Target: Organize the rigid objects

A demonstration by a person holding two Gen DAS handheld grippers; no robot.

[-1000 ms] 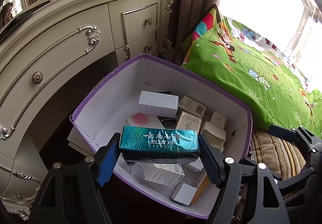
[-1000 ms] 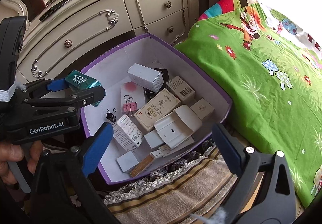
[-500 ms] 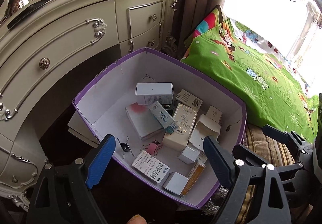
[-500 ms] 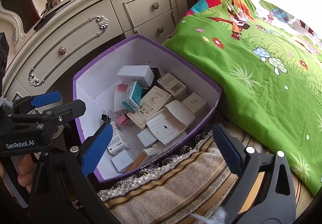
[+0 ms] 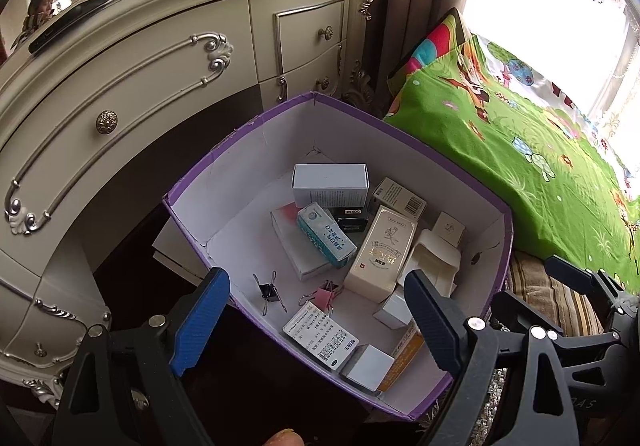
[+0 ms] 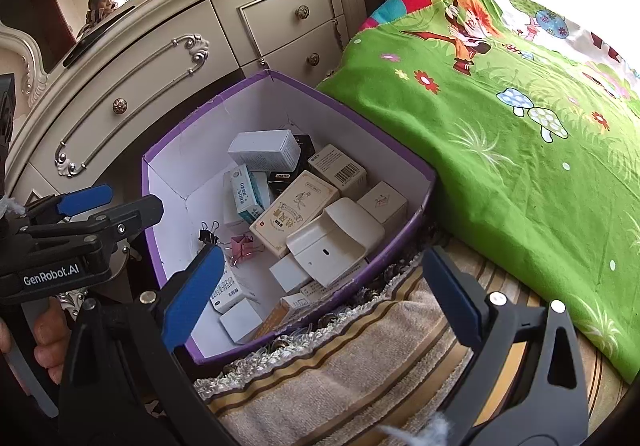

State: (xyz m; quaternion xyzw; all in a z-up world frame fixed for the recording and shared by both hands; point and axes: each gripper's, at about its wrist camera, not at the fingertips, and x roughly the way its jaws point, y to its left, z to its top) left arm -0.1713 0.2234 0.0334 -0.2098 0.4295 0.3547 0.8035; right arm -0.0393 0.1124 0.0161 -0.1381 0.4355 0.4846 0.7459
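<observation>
From my left gripper (image 5: 316, 320) I see both blue pads spread wide with nothing between them, hovering over the near wall of the purple box (image 5: 507, 234); my right gripper (image 6: 320, 298) is likewise released and empty, its pads framing the striped towel (image 6: 360, 362) at six o'clock and the box's near rim; I judge both tools are simply poised above the box, tilted down into it. Nearest in the box, at six o'clock, lie a printed white carton (image 5: 320, 336) and a plain white cube (image 5: 369, 368); just beyond sit a pink binder clip (image 5: 326, 296) and a black binder clip (image 5: 269, 292), loose on the floor of the box; toward the centre the teal-and-white carton (image 5: 326, 237) rests tilted across a flat white box (image 5: 298, 246), touching the gold carton (image 5: 380, 254) at its three o'clock; farther, at twelve o'clock, a white carton (image 5: 330, 185) leans by the far wall, with a barcoded box (image 5: 399, 197) at one o'clock. As for progress, many rigid items are inside the box, though jumbled rather than squared up; I cannot see anything left outside it on the green bedspread (image 6: 500, 125) at two o'clock or near the cream dresser (image 5: 160, 85) at eleven, so I judge the gathering is largely done, tidying perhaps remaining.
</observation>
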